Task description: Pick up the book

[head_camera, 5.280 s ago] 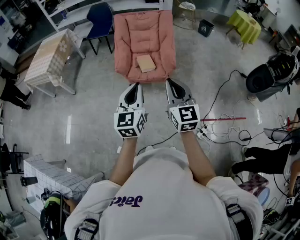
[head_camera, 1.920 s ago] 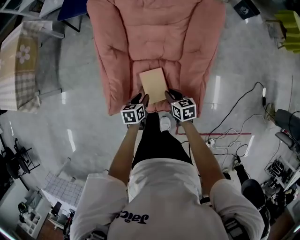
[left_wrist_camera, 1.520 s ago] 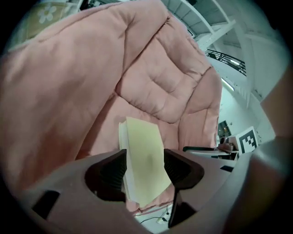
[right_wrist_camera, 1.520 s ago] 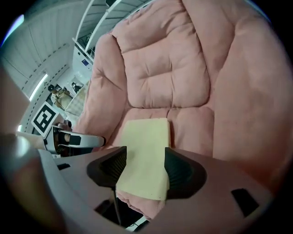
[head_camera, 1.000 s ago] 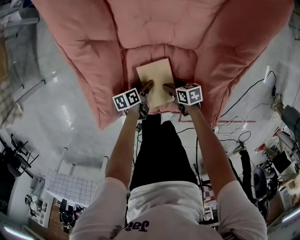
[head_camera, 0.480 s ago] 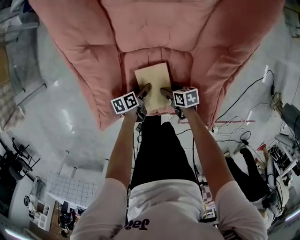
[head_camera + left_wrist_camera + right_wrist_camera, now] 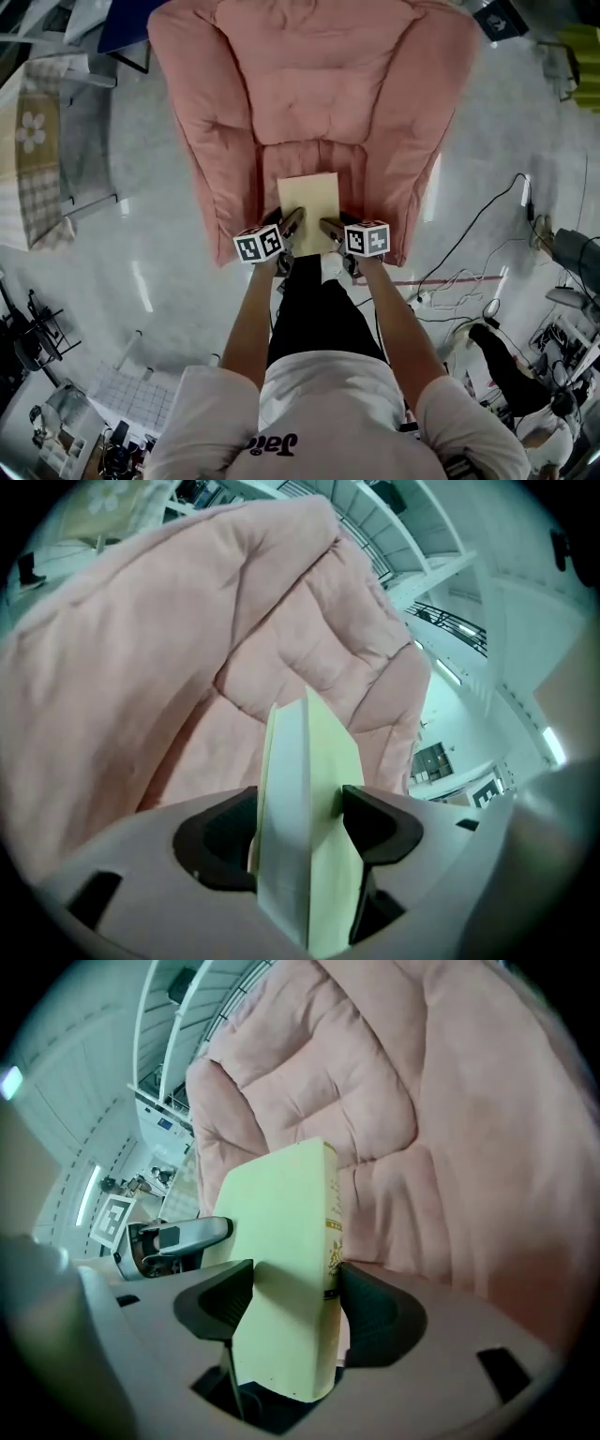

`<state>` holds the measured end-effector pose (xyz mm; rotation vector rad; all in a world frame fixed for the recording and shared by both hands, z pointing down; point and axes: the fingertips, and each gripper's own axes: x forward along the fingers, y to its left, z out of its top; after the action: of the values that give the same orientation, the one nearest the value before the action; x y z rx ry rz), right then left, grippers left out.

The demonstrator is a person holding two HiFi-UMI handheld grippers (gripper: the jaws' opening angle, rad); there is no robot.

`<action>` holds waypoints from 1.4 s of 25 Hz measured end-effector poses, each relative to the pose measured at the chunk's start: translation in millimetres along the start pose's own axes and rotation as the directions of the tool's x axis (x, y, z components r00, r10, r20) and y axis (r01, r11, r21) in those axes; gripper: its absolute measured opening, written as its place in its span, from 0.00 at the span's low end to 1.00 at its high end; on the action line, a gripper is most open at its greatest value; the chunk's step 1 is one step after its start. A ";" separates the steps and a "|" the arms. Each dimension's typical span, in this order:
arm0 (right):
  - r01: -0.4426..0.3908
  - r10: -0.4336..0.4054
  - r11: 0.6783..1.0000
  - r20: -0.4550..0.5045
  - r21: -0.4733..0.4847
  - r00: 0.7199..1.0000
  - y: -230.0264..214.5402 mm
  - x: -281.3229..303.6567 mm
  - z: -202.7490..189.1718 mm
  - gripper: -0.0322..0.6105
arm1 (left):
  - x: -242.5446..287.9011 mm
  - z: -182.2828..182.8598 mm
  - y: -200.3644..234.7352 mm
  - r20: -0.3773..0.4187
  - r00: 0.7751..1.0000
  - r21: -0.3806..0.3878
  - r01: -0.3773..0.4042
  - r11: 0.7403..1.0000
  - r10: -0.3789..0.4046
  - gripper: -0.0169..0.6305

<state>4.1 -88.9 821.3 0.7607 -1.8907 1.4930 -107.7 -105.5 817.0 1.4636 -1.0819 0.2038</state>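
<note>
A pale yellow book [image 7: 309, 208] hangs above the front of the pink armchair's seat [image 7: 314, 157], held at its near edge from both sides. My left gripper [image 7: 289, 223] is shut on the book's left near corner; in the left gripper view the book [image 7: 302, 799] stands edge-on between the jaws of the left gripper [image 7: 298, 816]. My right gripper [image 7: 330, 226] is shut on the right near corner; the right gripper view shows the cover and the printed spine of the book [image 7: 286, 1241] clamped in the right gripper [image 7: 292, 1299].
The pink armchair [image 7: 234, 112] fills the upper middle of the head view. A table with a flowered cloth [image 7: 37, 169] stands at the left. Cables [image 7: 469, 272] trail over the floor at the right. A dark blue chair [image 7: 131, 23] sits behind the armchair.
The person has straightened up and drawn back from the armchair. Both grippers, earlier reaching in and closing on the book's near edge, now hold it lifted nearer the seat front.
</note>
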 end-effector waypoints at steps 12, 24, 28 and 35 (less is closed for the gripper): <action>0.012 0.084 0.959 0.324 -0.284 0.942 111.5 -148.9 78.0 0.50 | -123.8 82.3 -160.0 0.210 0.959 0.317 0.116 0.941 -0.189 0.47; 0.144 0.222 0.853 0.599 -0.502 0.769 224.0 -309.1 112.2 0.50 | -260.5 116.8 -310.2 0.435 0.805 0.569 0.103 0.816 -0.404 0.47; 0.217 0.279 0.805 0.674 -0.553 0.684 264.0 -364.0 125.6 0.50 | -304.9 131.6 -359.2 0.480 0.724 0.637 0.101 0.765 -0.495 0.47; 0.327 0.366 0.735 0.754 -0.594 0.545 314.7 -440.5 127.6 0.50 | -369.0 135.3 -427.7 0.497 0.598 0.754 0.061 0.654 -0.629 0.47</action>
<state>41.3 -120.4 267.2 1.1918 -2.9010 0.1827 -71.2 -119.3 237.4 2.5680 -1.3547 -0.4095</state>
